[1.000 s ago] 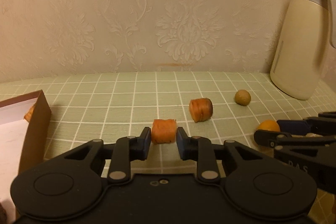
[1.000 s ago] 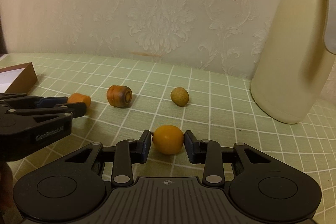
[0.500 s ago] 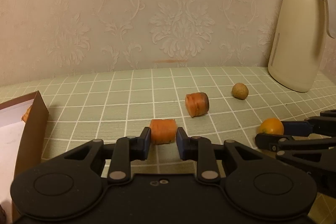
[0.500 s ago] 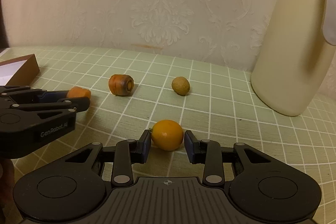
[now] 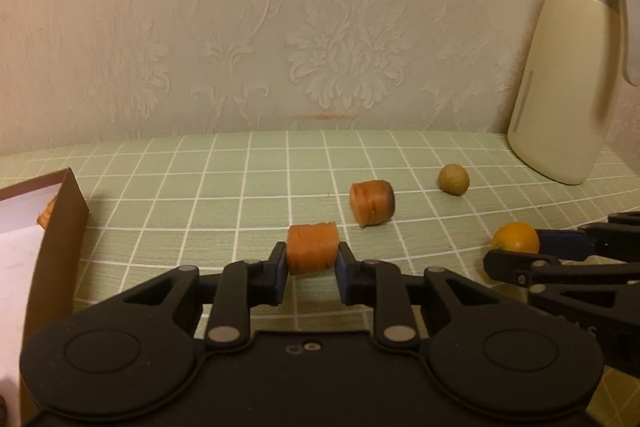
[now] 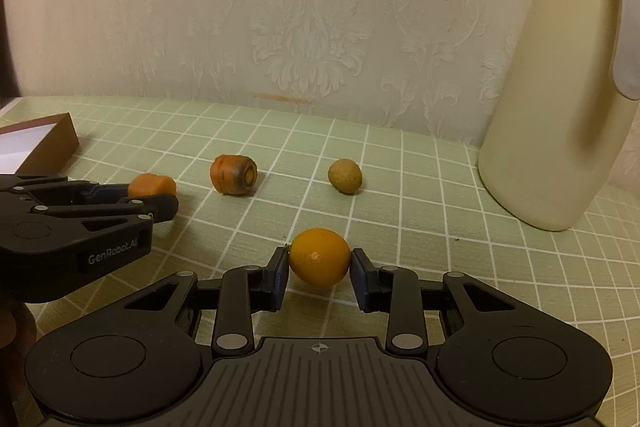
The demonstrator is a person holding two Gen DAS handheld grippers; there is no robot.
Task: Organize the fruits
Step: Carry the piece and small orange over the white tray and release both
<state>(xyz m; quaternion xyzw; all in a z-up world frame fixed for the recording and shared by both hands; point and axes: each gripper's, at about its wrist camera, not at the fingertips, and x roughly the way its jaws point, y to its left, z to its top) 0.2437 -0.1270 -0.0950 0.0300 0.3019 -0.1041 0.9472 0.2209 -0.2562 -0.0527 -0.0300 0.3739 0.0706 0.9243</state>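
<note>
My left gripper (image 5: 312, 259) is shut on an orange carrot chunk (image 5: 312, 247) and holds it just above the green checked cloth; the chunk also shows in the right wrist view (image 6: 152, 185). My right gripper (image 6: 319, 265) is shut on a small orange citrus fruit (image 6: 319, 257), seen from the left wrist view too (image 5: 515, 237). A second carrot chunk (image 5: 372, 202) and a small tan round fruit (image 5: 453, 179) lie on the cloth farther back. A brown box with a white inside (image 5: 66, 211) stands at the left, with a piece of food in it.
A cream thermos jug (image 6: 560, 99) stands at the back right by the patterned wall. The box also shows at the far left of the right wrist view (image 6: 52, 143). The two grippers are side by side, left one to the left.
Both grippers have lifted a little with their fruit and the view has risen. The jaws have closed tighter on the carrot chunk and the citrus fruit.
</note>
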